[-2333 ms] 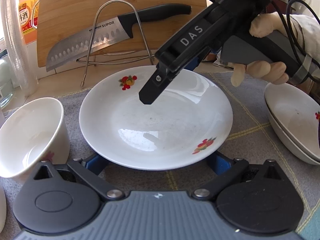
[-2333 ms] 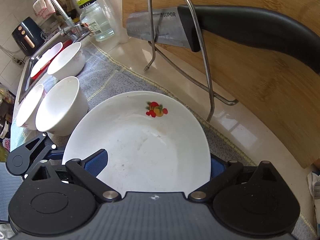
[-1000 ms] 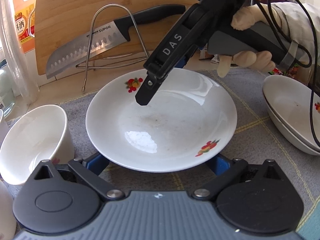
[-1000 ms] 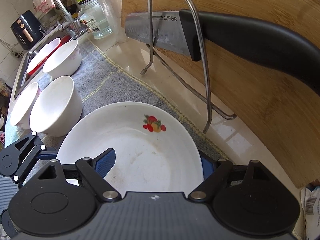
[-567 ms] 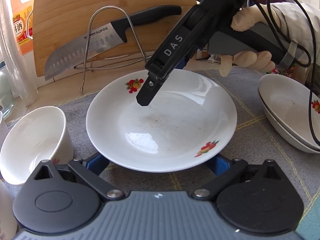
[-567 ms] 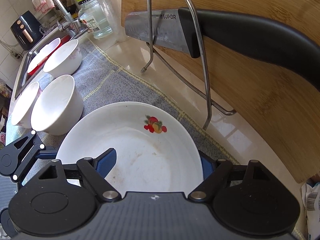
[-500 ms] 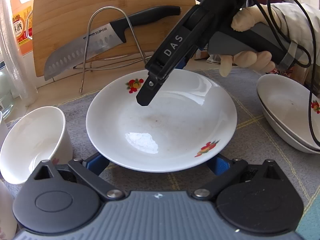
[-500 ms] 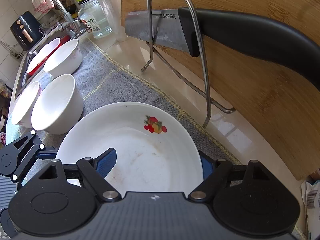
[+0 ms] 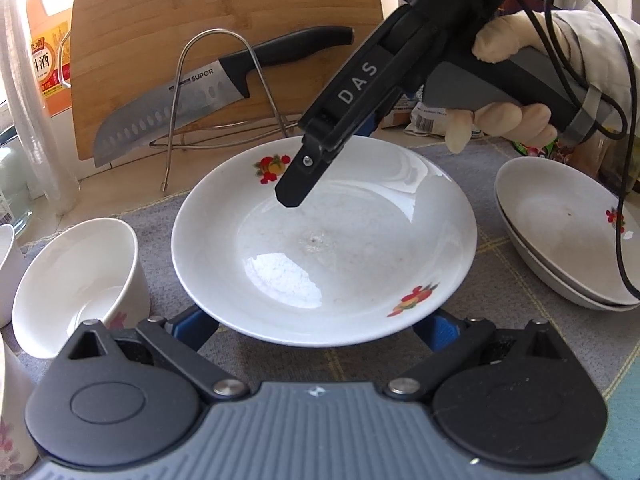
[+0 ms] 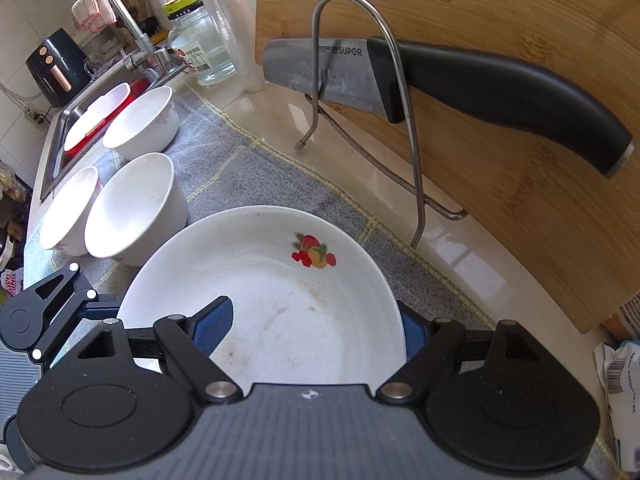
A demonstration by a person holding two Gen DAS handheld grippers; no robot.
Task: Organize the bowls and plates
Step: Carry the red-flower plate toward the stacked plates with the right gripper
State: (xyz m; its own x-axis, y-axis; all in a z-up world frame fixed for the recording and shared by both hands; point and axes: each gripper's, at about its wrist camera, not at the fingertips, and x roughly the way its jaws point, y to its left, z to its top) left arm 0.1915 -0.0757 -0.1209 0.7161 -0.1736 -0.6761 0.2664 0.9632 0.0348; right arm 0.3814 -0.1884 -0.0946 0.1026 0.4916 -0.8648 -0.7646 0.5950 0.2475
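A glossy white round plate (image 9: 324, 248) with fruit decals lies on a grey woven mat (image 9: 500, 276) on the tabletop. The left gripper (image 9: 316, 322) has its jaws spread beneath the near rim. The right gripper (image 10: 316, 324), angled steeply down, straddles the far rim, its jaws just closing, one blue ribbed pad (image 10: 214, 322) inside. Smooth bowls (image 10: 136, 208) stand beyond.

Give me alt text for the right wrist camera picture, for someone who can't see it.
The right gripper straddles the near rim of a white fruit-print plate on a grey mat, one blue pad inside the dish, the other outside. Three white bowls stand to the left near a sink; behind, a knife rests in a wire rack against a wooden cutting board.
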